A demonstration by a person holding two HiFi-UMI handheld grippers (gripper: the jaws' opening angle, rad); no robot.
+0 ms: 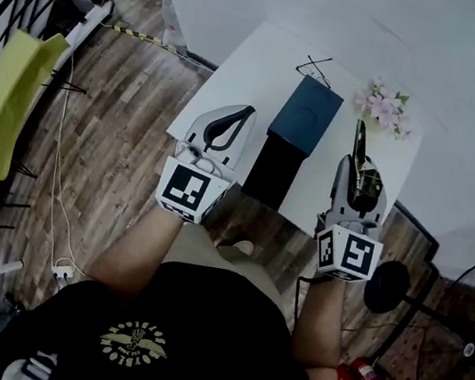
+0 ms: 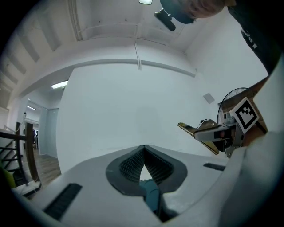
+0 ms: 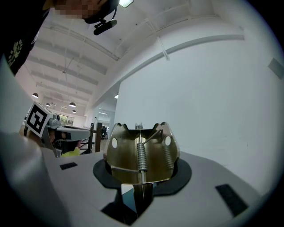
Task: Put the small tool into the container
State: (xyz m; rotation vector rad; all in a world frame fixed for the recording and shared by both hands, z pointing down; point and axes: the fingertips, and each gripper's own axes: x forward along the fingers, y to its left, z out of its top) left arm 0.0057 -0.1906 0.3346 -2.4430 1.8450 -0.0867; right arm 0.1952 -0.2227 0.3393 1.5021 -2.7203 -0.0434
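Right gripper [image 3: 138, 190] clamping brass clip [image 3: 142, 153], blue container [image 1: 306, 115] on table [image 1: 249, 69], shirt emblem [image 1: 135, 339] illegible

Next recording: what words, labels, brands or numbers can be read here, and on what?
No text can be read.
Yellow emblem on the black shirt: lettering too blurred to read.
Cubes on the left gripper and right gripper: square black-and-white markers, patterns only.
The dark blue container and the metal clip: no label visible.
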